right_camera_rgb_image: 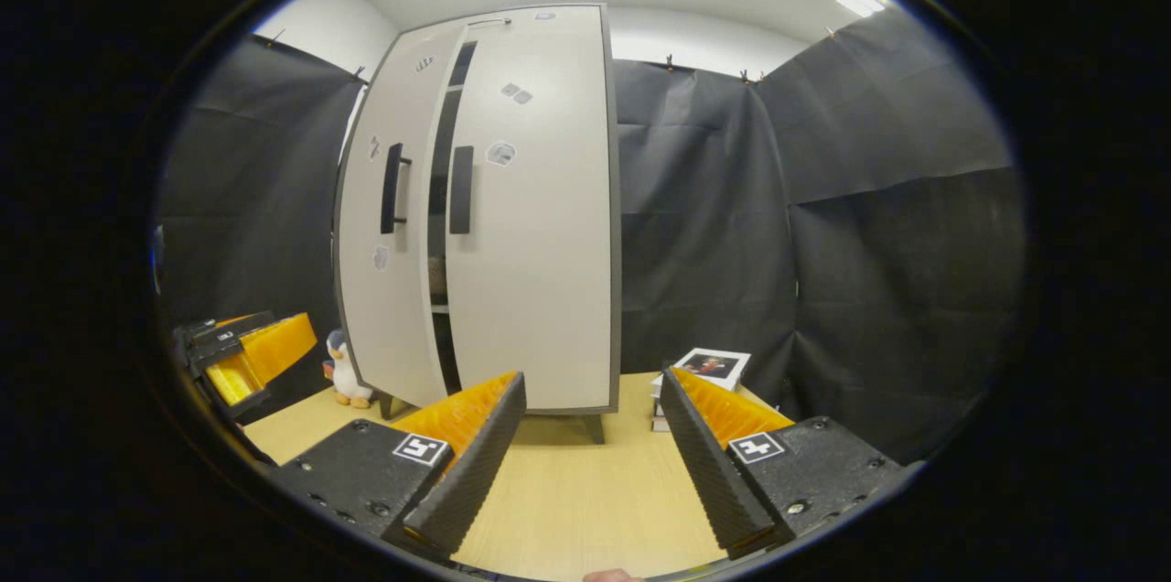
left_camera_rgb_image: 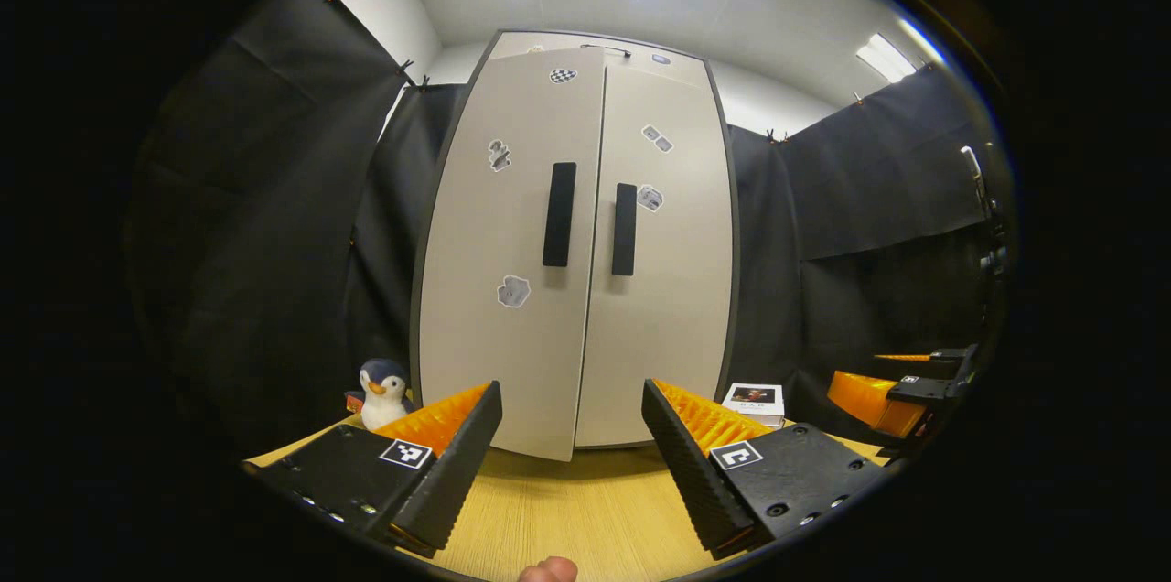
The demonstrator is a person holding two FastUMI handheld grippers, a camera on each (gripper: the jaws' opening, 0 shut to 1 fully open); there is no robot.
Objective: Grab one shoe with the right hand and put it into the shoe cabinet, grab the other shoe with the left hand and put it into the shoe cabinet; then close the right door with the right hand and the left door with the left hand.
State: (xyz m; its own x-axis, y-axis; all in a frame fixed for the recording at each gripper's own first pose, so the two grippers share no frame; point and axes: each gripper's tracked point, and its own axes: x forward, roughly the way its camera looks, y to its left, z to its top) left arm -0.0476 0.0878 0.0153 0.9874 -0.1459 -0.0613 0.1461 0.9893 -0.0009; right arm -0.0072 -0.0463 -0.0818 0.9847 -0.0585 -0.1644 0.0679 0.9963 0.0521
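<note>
The shoe cabinet stands on the desk, toward its back. In the left gripper view, a toy penguin sits at the cabinet's left foot and a box lies at its right foot.

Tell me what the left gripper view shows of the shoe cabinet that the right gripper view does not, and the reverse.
Left gripper view: the tall beige two-door cabinet head-on, seeming almost shut. Right gripper view: the cabinet from an angle, with a dark gap between the doors and the left door standing ajar. Both: the black bar handles, the penguin plush toy and the light wooden tabletop.
</note>
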